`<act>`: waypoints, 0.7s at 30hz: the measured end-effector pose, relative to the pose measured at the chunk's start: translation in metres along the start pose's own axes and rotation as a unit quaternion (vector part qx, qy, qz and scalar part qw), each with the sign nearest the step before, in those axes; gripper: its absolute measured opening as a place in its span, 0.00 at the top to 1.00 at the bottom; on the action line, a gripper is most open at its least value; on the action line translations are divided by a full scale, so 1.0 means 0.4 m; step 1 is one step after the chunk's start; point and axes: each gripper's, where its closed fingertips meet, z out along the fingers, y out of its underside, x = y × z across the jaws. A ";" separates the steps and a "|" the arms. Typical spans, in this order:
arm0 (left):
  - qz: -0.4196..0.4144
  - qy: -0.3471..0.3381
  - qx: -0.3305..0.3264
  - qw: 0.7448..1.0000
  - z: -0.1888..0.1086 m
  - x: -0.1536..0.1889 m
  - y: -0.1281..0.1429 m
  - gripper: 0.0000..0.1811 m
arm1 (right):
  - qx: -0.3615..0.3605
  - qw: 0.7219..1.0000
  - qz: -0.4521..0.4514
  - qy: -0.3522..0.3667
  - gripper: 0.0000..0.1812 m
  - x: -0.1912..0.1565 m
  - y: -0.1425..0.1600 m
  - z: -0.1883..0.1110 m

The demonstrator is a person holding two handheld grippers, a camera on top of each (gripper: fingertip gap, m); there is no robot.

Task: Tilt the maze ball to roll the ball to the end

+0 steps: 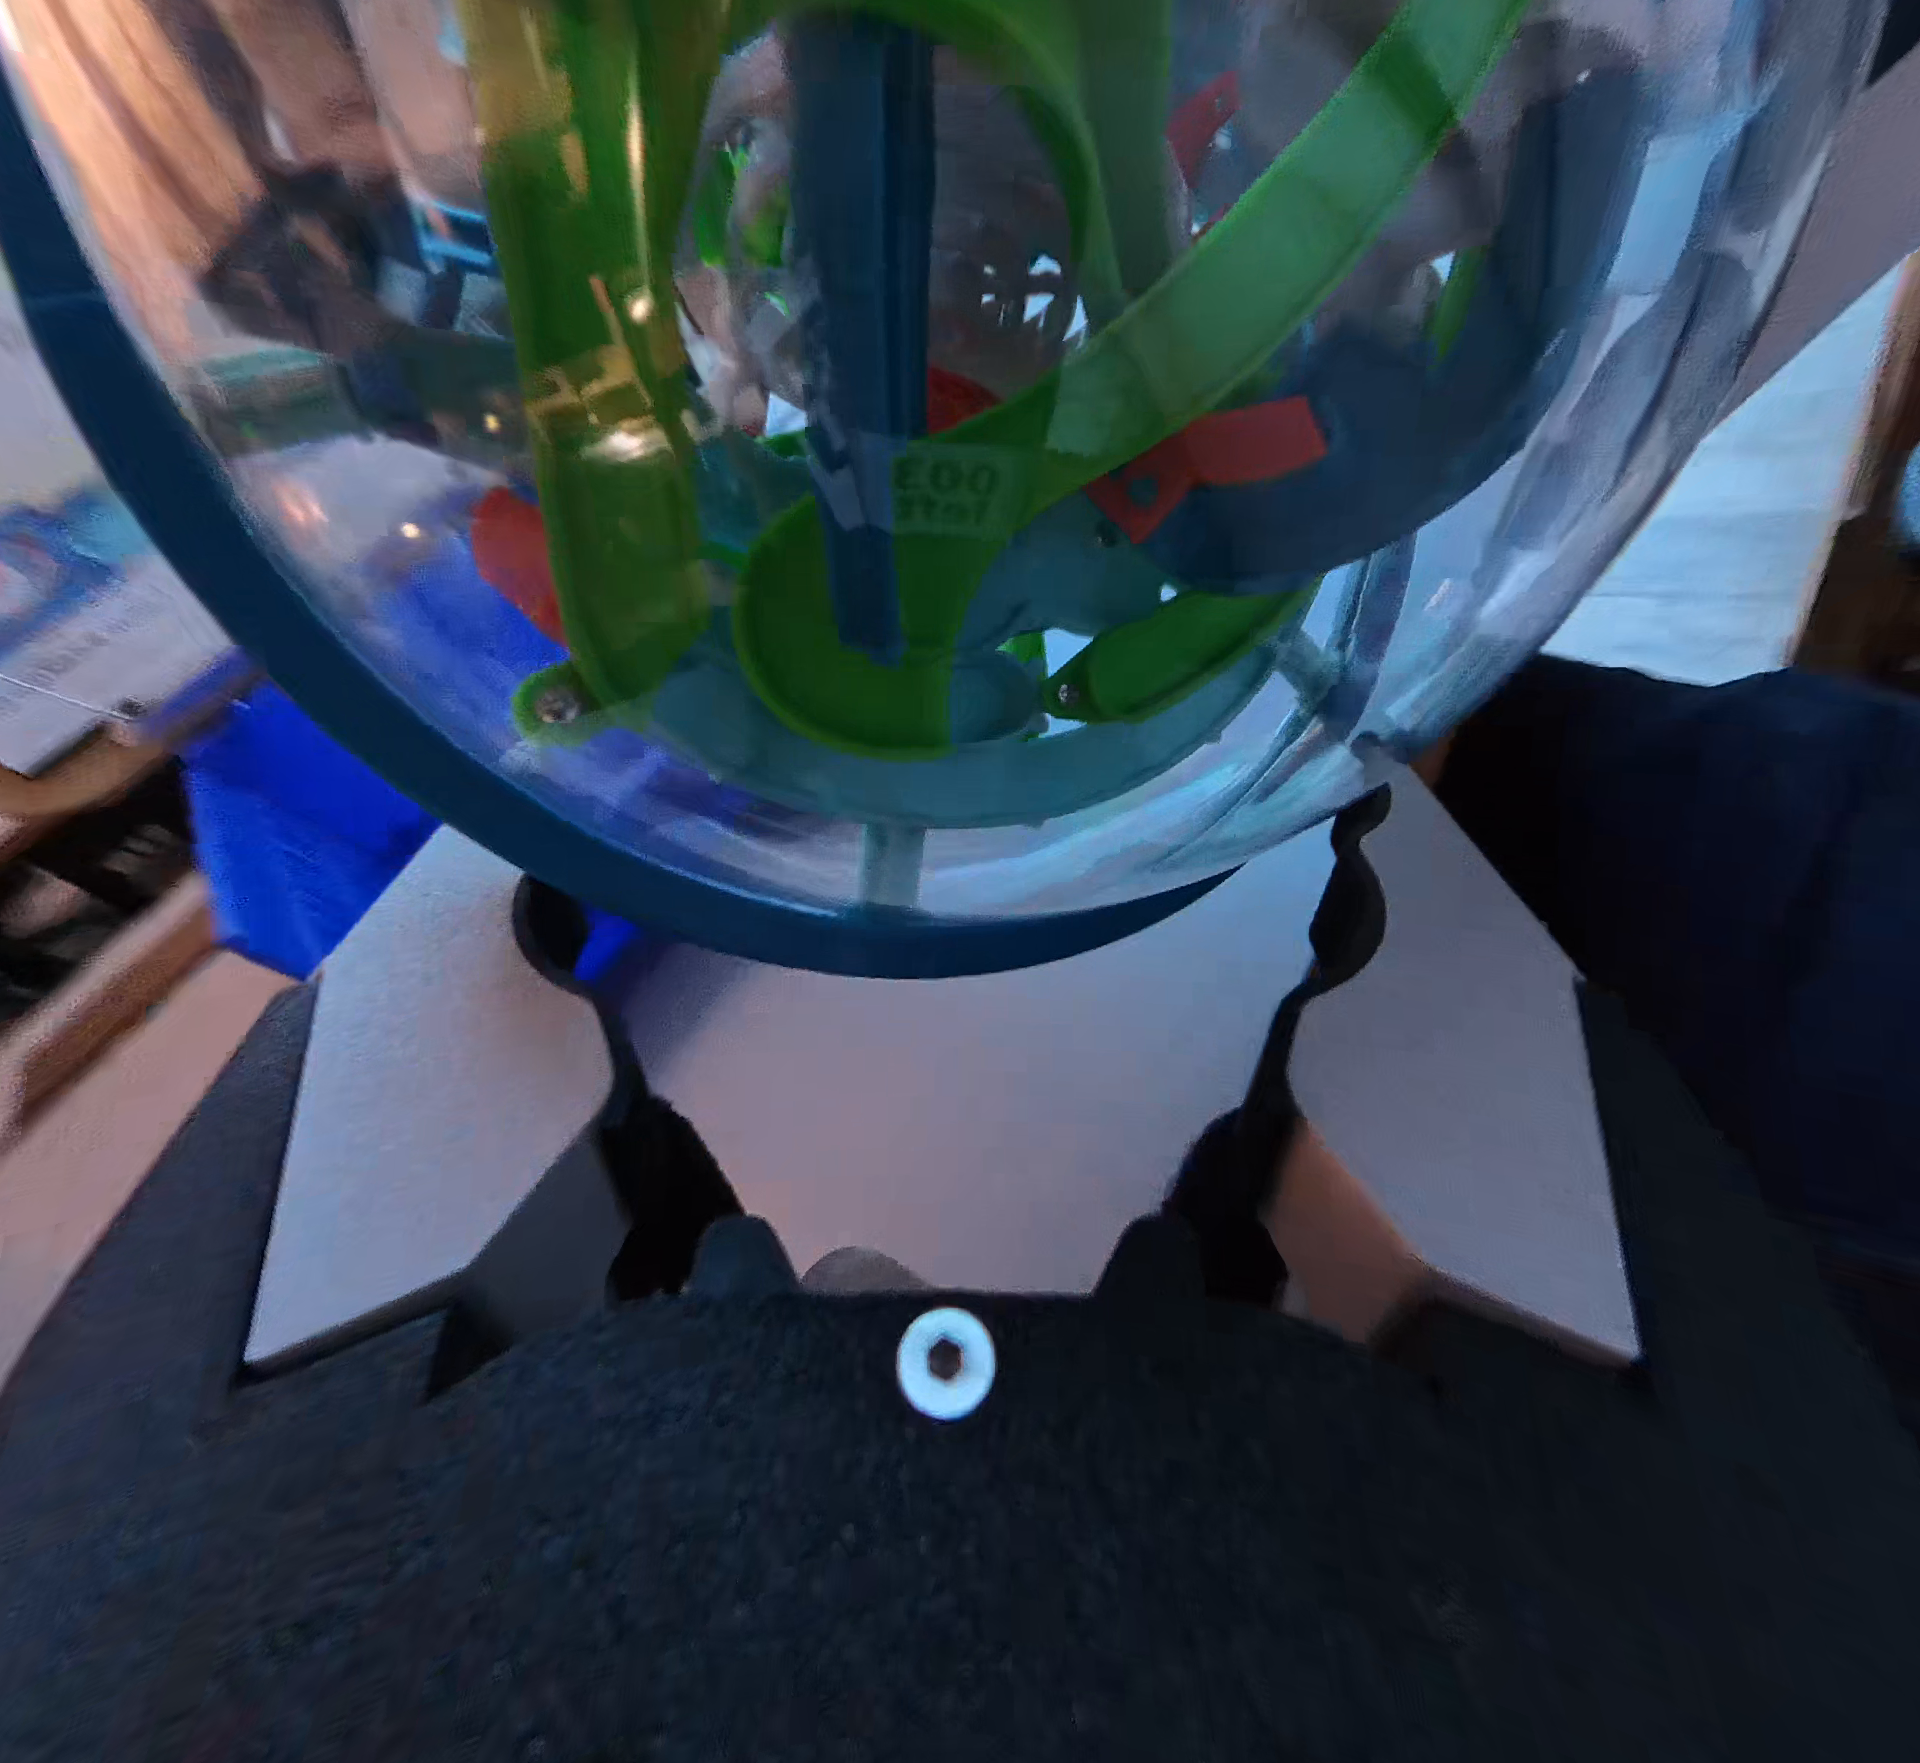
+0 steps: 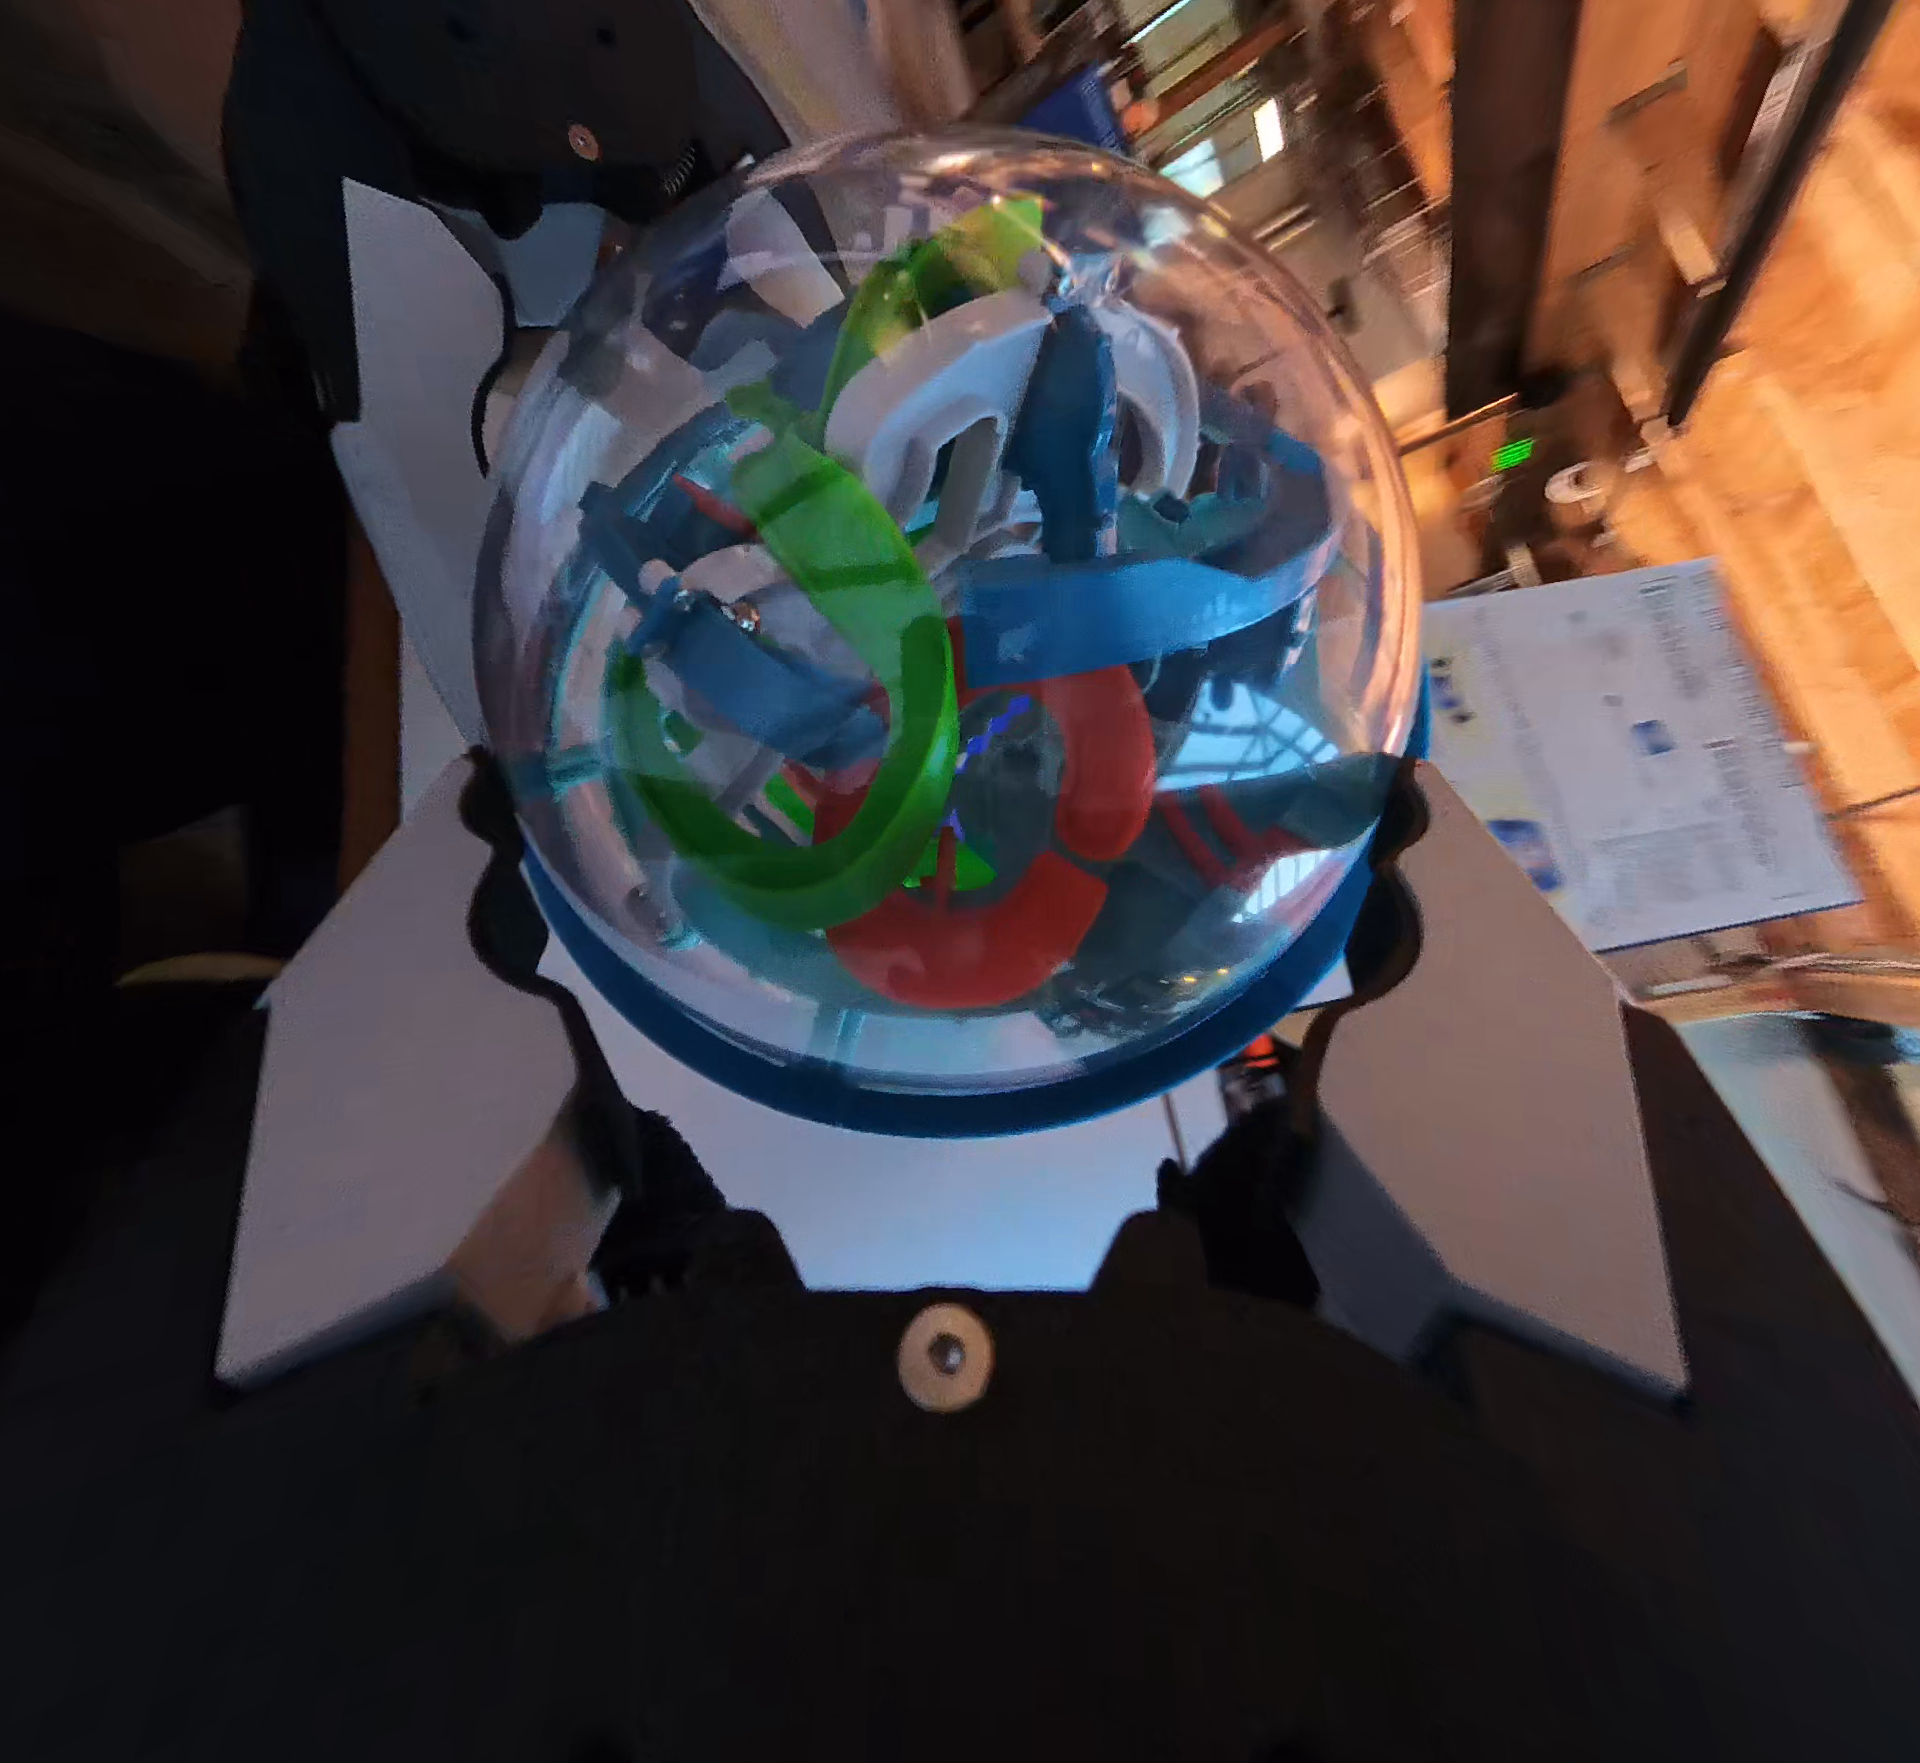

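Observation:
The maze ball (image 2: 945,612) is a clear sphere with a dark blue ring and green, blue, red and white tracks inside. My right gripper (image 2: 945,840) is shut on it, one fingertip on each side at the ring. In the left wrist view the maze ball (image 1: 935,363) fills the upper frame, very close. My left gripper (image 1: 951,903) is spread wide, its fingertips (image 1: 551,924) tucked under the blue ring. The left gripper's body (image 2: 468,20) shows behind the ball in the right wrist view. A small shiny bead (image 2: 744,614) sits on a blue track; I cannot tell whether it is the ball.
A printed sheet (image 2: 1642,757) lies to the right of the ball. A blue object (image 1: 291,830) and a leaflet (image 1: 62,633) are at the left. A dark sleeve (image 1: 1683,903) is at the right. Blurred wooden shelving (image 2: 1558,155) is behind.

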 end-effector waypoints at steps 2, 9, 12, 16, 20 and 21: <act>-0.037 0.026 -0.032 0.998 0.021 0.023 0.034 0.25 | -0.030 0.998 0.011 -0.052 0.15 -0.002 0.022 0.006; -0.044 0.078 -0.157 0.984 0.065 0.105 0.146 0.21 | -0.155 0.975 -0.053 -0.148 0.14 -0.014 0.126 0.024; -0.046 0.099 -0.195 0.975 0.072 0.142 0.185 0.20 | -0.188 0.963 -0.081 -0.174 0.14 -0.029 0.153 0.026; -0.042 0.114 -0.219 0.968 0.081 0.171 0.219 0.21 | -0.198 0.954 -0.138 -0.180 0.14 -0.044 0.152 0.024; -0.042 0.113 -0.212 0.970 0.086 0.177 0.217 0.22 | -0.203 0.949 -0.162 -0.178 0.15 -0.042 0.150 0.019; -0.044 0.113 -0.210 0.970 0.087 0.178 0.215 0.22 | -0.202 0.949 -0.166 -0.178 0.15 -0.041 0.149 0.019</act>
